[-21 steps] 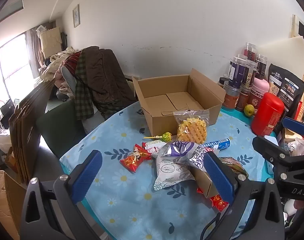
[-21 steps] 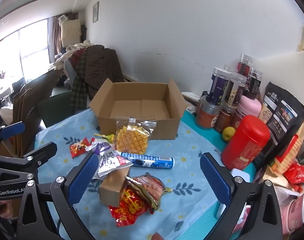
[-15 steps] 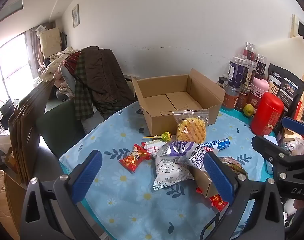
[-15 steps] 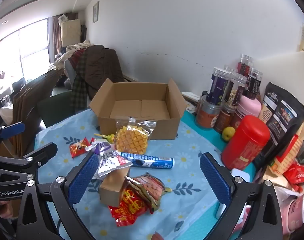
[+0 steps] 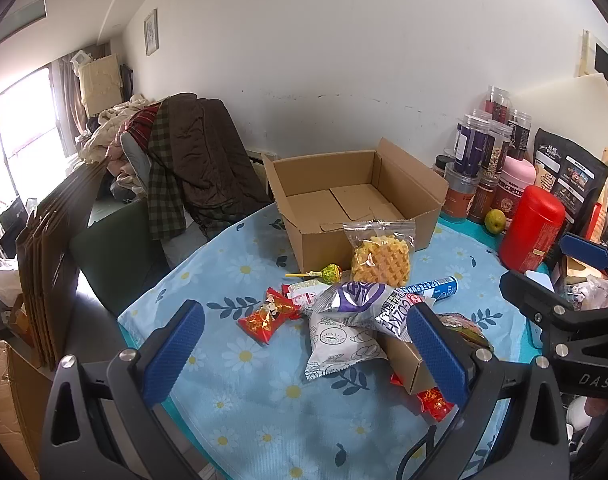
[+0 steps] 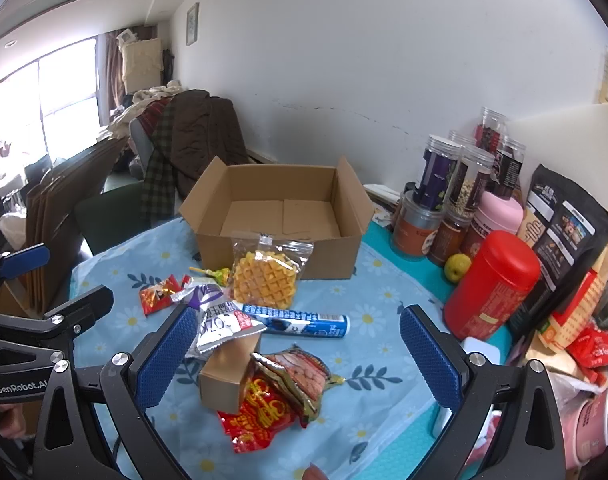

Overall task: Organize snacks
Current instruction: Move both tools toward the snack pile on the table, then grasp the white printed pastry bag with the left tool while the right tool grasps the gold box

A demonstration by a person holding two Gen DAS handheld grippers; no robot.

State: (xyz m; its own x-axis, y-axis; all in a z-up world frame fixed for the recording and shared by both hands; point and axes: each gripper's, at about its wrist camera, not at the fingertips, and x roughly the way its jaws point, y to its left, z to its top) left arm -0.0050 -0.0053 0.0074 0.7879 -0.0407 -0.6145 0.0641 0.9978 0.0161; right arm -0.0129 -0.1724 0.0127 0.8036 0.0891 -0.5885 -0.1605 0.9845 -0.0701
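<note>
A pile of snacks lies on the flowered blue tablecloth (image 5: 244, 392): a bagged waffle (image 5: 380, 262) (image 6: 264, 278), a lollipop (image 5: 330, 273), a small red packet (image 5: 266, 314) (image 6: 158, 292), a silver and purple bag (image 5: 364, 300) (image 6: 220, 320), a white bag (image 5: 340, 340), a blue tube (image 6: 300, 320) (image 5: 434, 288), a small brown carton (image 6: 228, 372) and red and gold packets (image 6: 276, 396). Behind them stands an open cardboard box (image 5: 356, 200) (image 6: 280, 208) with nothing inside. My left gripper (image 5: 304, 348) hangs open above the pile's near left. My right gripper (image 6: 298, 356) is open above the near packets.
Jars (image 6: 452, 196), a red canister (image 6: 492, 284) (image 5: 530, 232), a green fruit (image 6: 456, 267) and black pouches (image 6: 564, 240) crowd the table's right side. A chair heaped with clothes (image 5: 184, 160) and flattened cartons (image 5: 52, 248) stand left of the table.
</note>
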